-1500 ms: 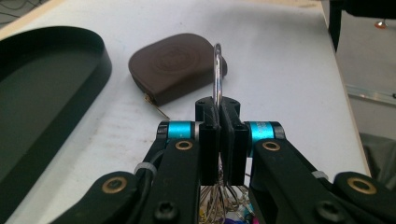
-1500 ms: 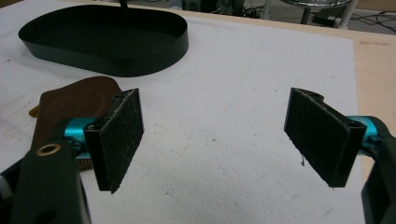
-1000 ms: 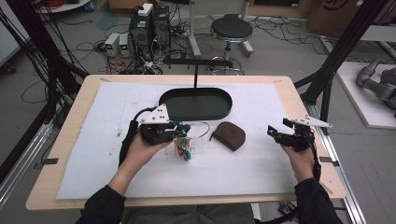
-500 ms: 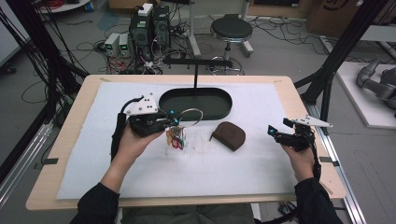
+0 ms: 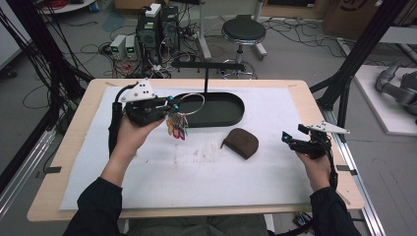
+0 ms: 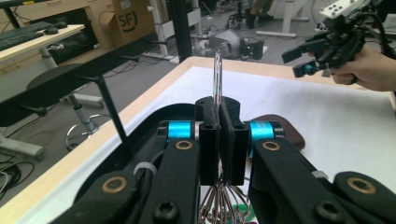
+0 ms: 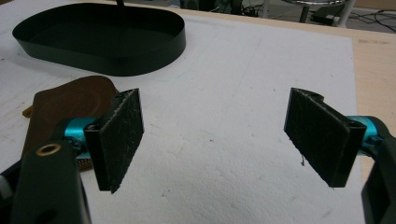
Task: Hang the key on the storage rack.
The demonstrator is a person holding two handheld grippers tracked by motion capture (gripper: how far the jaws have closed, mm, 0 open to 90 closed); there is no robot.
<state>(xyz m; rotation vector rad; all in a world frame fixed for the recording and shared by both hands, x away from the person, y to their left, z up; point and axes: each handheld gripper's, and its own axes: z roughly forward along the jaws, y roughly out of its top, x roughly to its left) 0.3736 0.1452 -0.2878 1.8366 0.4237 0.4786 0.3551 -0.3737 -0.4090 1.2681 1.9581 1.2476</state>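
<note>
Key ring (image 5: 189, 104) pinched in left gripper (image 5: 169, 102), keys apparently dangling below; right gripper (image 7: 212, 140) jaws wide apart, empty

One key ring (image 5: 189, 104), one brown pouch (image 5: 240, 143), one black tray (image 5: 221, 110), two hand-held grippers.

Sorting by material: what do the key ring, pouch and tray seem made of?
Key ring: shiny metal wire, glinting silver. Pouch: probably brown leather or imitation, matte with faint grain. Tray: thin black sheet, metal or plastic; the look leaves it open.
</note>
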